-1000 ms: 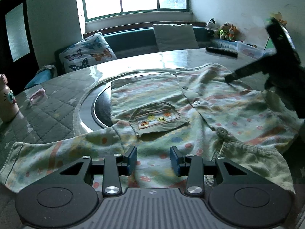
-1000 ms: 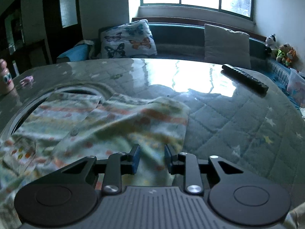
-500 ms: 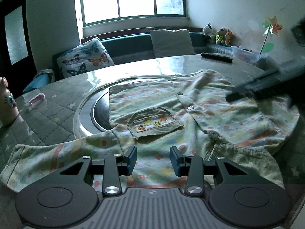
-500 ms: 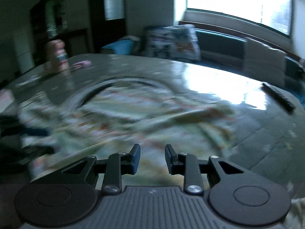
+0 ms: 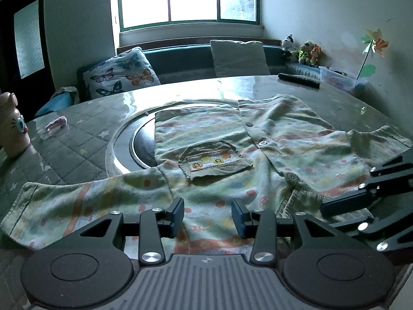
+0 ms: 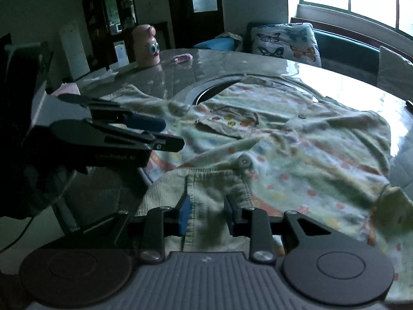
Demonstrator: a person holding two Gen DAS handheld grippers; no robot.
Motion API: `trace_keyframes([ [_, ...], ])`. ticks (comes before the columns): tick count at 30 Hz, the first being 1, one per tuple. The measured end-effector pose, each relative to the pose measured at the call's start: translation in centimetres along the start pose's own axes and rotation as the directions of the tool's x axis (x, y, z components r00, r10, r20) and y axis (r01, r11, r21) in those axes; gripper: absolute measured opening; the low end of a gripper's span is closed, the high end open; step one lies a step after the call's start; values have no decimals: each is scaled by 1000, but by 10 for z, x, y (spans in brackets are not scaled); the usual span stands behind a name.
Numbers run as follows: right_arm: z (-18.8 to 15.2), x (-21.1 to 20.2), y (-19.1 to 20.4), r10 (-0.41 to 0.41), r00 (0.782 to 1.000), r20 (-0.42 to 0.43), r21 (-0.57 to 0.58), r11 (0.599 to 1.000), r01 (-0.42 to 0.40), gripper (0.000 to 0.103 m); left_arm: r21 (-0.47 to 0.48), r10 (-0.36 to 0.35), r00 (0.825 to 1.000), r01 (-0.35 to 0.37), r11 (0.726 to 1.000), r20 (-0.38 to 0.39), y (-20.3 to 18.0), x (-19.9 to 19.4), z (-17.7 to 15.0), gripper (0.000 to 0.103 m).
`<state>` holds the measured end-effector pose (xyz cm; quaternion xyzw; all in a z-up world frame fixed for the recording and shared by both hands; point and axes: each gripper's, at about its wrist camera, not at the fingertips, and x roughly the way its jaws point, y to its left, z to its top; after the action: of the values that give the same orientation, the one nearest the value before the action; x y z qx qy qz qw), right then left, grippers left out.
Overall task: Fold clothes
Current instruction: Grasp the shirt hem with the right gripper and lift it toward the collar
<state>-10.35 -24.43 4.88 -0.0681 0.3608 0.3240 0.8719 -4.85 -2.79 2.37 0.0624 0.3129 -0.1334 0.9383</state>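
A patterned child's shirt [image 5: 232,149] lies spread, buttons up, across a round table [image 5: 77,142]. The left gripper [image 5: 207,213] hovers open-jawed at lower centre, the right gripper [image 5: 343,204] entering at right.

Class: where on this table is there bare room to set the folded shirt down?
Free: the far table between shirt and remote; also the quilted stretch between the round inset and pink bottle. Crowded: the near edge, under both grippers.
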Motion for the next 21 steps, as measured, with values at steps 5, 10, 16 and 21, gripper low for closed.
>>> trace_keyframes([
  [5,-5,-1,4,-2,1000,3,6,1000,2,4,5,-4,1000,4,1000,-2,-1,0,-1,45],
  [10,-11,-1,7,-4,1000,7,11,1000,4,15,4,-3,1000,3,1000,-6,-2,2,-2,45],
  [16,-17,8,17,-14,1000,-8,-18,1000,14,28,11,-8,1000,8,1000,-7,-3,1,-3,45],
  [21,-14,3,14,-38,999,16,1,999,38,5,18,-10,1000,11,1000,-8,-3,1,-2,46],
])
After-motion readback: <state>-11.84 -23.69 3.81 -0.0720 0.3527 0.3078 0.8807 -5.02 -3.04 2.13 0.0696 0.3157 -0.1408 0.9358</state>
